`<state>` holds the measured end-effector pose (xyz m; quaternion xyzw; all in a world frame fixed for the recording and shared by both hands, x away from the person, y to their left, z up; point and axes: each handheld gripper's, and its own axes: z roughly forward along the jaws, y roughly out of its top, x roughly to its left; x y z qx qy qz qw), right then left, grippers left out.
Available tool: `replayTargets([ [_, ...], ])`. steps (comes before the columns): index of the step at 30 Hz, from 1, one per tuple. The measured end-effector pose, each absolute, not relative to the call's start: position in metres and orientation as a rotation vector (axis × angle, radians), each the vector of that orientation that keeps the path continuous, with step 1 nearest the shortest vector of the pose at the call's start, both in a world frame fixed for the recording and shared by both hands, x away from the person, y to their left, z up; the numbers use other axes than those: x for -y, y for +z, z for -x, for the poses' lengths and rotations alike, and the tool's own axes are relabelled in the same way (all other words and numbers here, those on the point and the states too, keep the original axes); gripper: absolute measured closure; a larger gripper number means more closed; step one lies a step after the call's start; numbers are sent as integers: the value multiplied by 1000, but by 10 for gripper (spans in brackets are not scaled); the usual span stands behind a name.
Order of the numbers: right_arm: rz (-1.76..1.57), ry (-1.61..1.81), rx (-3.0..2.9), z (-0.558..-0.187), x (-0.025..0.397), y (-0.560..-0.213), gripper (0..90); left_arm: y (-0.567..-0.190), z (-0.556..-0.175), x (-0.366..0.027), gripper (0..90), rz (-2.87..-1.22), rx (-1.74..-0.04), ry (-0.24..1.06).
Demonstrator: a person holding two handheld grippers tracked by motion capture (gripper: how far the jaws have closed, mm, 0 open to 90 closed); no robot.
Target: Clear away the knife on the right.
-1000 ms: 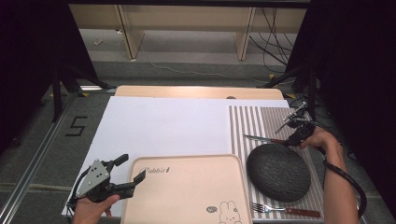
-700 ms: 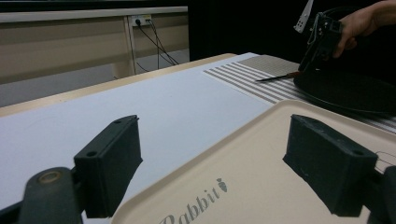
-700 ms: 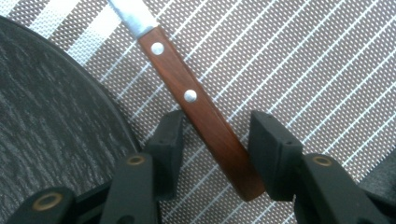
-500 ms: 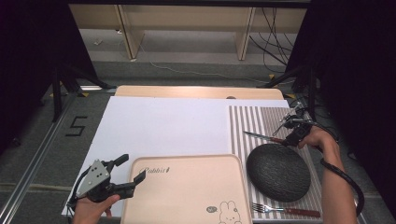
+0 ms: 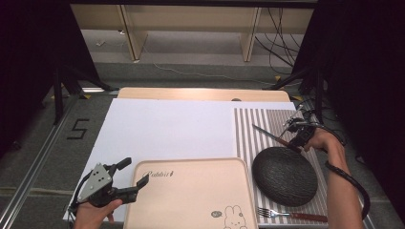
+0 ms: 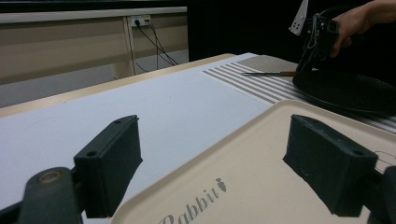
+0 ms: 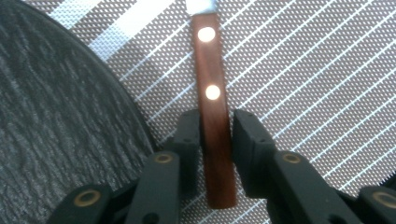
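A knife [image 5: 268, 135] with a brown wooden handle [image 7: 212, 93] lies on the striped placemat [image 5: 260, 121], just beyond the black textured plate [image 5: 285, 175]. My right gripper [image 5: 297, 138] is shut on the rear of that handle, with one jaw pressed to each side of it in the right gripper view [image 7: 217, 128]. My left gripper [image 5: 133, 172] stands open at the near left. Its jaws straddle the far left corner of the beige "Rabbit" tray [image 5: 191, 195]. In the left gripper view [image 6: 219, 163] one jaw hangs over the white sheet and the other over the tray.
A fork [image 5: 291, 215] lies on the placemat in front of the plate. The white sheet [image 5: 167, 129] covers the table's middle and left. Beyond the table's far edge are a shelf and cables on the floor. Dark curtains flank both sides.
My right gripper has come down and toward the plate, onto the knife's handle. The left gripper and the tray have stayed put.
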<state>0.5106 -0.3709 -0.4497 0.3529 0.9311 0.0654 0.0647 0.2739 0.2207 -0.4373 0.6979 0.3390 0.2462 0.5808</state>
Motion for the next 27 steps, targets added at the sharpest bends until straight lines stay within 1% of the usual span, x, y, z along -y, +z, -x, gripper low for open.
replayTargets([
  [8,-1046,174,-2803,-510,367,-449,759,-437,-274,-221,175,-1634,-797,578],
  [18,-1026,118,-2763,-514,356,-441,762,-436,-273,-221,175,-1632,-801,580],
  [27,-1009,99,-2748,-515,354,-430,763,-436,-273,-221,175,-1634,-800,582],
])
